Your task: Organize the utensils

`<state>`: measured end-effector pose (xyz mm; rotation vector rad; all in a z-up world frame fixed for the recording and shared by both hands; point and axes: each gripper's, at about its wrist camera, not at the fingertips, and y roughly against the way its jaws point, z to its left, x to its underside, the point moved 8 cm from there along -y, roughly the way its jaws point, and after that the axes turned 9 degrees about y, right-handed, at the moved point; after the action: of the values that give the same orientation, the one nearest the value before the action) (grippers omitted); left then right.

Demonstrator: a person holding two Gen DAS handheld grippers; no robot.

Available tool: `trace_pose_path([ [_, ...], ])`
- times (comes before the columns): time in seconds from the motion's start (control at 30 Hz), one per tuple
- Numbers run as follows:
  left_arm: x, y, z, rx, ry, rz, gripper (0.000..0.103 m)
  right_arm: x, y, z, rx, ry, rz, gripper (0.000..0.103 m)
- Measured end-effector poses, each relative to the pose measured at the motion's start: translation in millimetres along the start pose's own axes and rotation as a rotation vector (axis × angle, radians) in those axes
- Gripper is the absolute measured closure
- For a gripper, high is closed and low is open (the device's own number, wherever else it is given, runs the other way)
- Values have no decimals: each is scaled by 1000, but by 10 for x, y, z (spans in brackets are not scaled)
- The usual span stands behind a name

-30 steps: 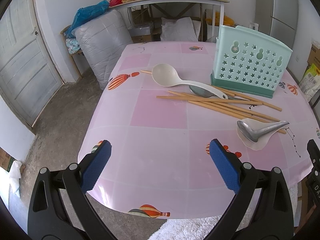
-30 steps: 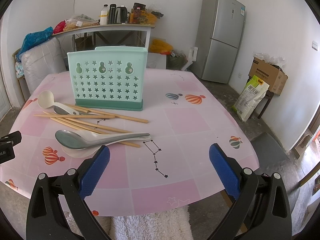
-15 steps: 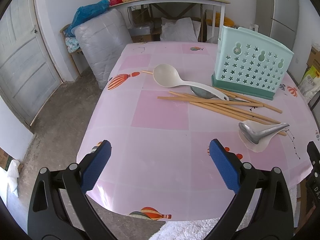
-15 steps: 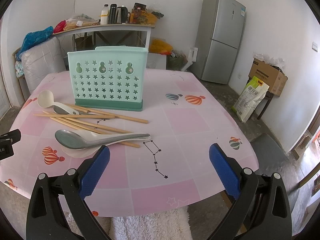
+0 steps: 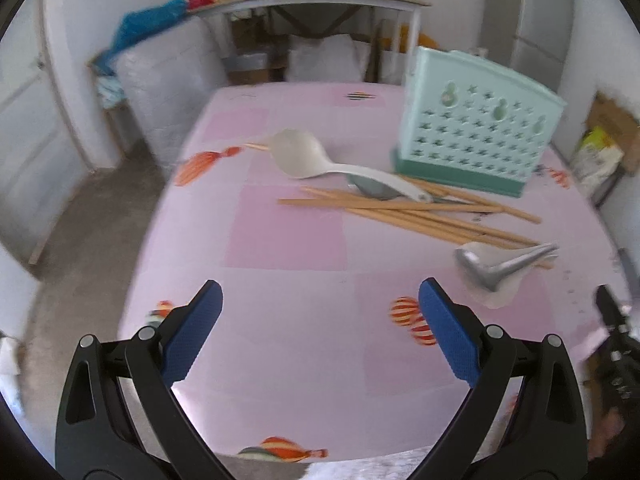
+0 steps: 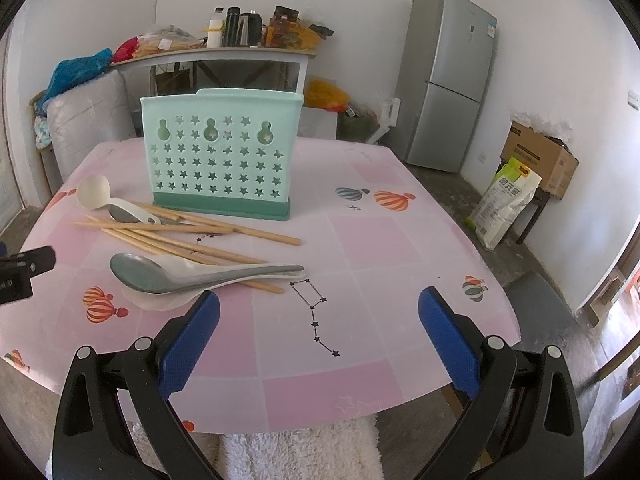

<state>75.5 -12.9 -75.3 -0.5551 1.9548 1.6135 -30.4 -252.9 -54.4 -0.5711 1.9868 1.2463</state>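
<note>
On the pink bench, the left gripper hovers over the near left part with jaws spread wide and nothing between them. Farther in lie a cream ladle, loose wooden chopsticks, and a grey spoon stacked on a white spoon near the front edge. The mint utensil holder stands upright just behind the chopsticks. The right gripper hangs over the near right edge, jaws wide apart and empty.
</note>
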Motion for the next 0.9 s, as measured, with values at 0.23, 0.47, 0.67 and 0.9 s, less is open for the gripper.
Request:
trace_pose_path([
  [0.23,-38,-116,-258,198,10,49,8,37,-57,106,-34,18,-18,6],
  [0.47,-94,-293,-491,324,21,76,8,121,-131,220,-99,20,-56,6],
  [0.67,-59,-362,-679,375,-29,112,28,154,-204,282,-138,25,-56,6],
  [0.9,81,-454,-778,344,-88,163,65,162,-198,351,-161,45,-65,6],
])
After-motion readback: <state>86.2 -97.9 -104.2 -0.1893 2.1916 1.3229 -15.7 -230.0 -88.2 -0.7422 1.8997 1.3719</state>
